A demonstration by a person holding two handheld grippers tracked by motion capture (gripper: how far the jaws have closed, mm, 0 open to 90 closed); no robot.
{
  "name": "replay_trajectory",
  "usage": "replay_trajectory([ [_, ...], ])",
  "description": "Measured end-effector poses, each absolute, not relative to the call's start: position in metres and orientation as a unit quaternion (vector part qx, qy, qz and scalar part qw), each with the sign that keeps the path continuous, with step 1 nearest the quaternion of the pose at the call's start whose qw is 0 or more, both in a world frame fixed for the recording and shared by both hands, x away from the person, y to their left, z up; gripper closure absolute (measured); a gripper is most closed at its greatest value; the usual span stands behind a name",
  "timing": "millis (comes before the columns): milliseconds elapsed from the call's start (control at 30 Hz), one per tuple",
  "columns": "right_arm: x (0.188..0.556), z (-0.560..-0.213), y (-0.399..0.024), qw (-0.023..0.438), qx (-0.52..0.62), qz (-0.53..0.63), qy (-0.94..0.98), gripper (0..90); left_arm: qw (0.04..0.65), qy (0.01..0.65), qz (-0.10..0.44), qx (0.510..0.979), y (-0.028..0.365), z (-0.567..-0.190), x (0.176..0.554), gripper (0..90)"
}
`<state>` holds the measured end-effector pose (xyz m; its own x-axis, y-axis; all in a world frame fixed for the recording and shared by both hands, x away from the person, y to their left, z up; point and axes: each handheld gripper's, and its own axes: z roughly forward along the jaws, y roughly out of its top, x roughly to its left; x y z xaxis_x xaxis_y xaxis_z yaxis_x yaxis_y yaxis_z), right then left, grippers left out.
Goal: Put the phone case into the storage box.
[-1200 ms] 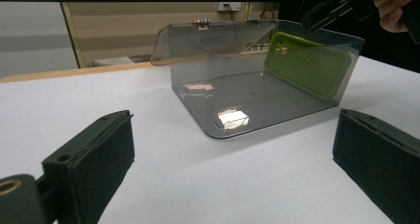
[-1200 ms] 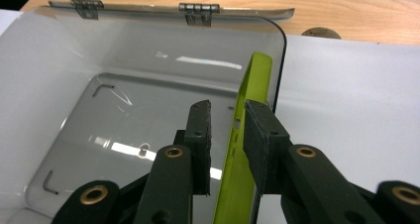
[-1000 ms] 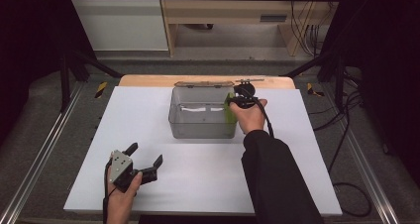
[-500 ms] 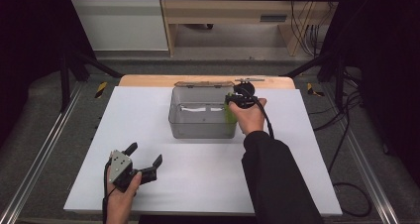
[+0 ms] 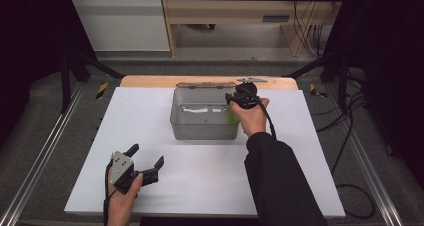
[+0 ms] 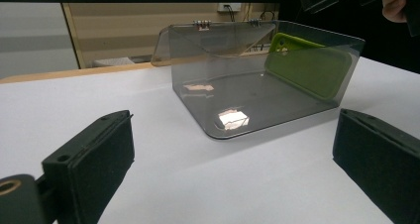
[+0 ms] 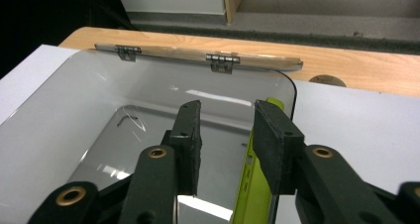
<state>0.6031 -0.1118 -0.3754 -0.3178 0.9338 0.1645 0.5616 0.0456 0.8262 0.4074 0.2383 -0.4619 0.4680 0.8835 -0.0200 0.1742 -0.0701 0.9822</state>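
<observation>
right jaws: my right gripper point(image 7: 228, 135) hangs over the box's right end, pads parted, just been opening; nothing pinched, the case stands below and slightly right of the gap
left jaws: my left gripper point(image 5: 146, 165) rests on the near-left table point(image 5: 310, 151), spread wide, holding nothing
case: green phone case point(image 6: 307, 68) stands on edge inside the box point(image 5: 200, 128), leaning on the right wall; its top edge shows under my right pads point(image 7: 252, 184)
box: clear smoky plastic, lid point(image 7: 198, 55) swung open to the back on two hinges, wall rim right beside my right pad
state: looks like the case is let go and sitting in the box, my guess
handling: case likely light, thin, a bit bendy, rubbery so not too slick; not fragile
grip spot: take it across the thin top edge, mid-length, pads on the two flat faces
risk: leaning case may slide flat if nudged; box is light and may scoot on the smooth table
next: lift right gripper straight up clear of the rim, then the lid can be closed
</observation>
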Motion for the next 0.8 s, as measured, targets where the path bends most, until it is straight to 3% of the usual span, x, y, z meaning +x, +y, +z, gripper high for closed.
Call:
replay_trajectory([
  [367,0.6022,-0.3732,-0.1115,0.229,0.522,0.455,0.684,51.1,0.551,0.403,0.323,0.656,0.2386,-0.4618,0.4075,2.2],
  [800,0.5989,-0.3679,-0.1129,0.245,0.517,0.465,0.675,31.4,0.549,0.401,0.324,0.658,0.2386,-0.4617,0.4073,2.0],
])
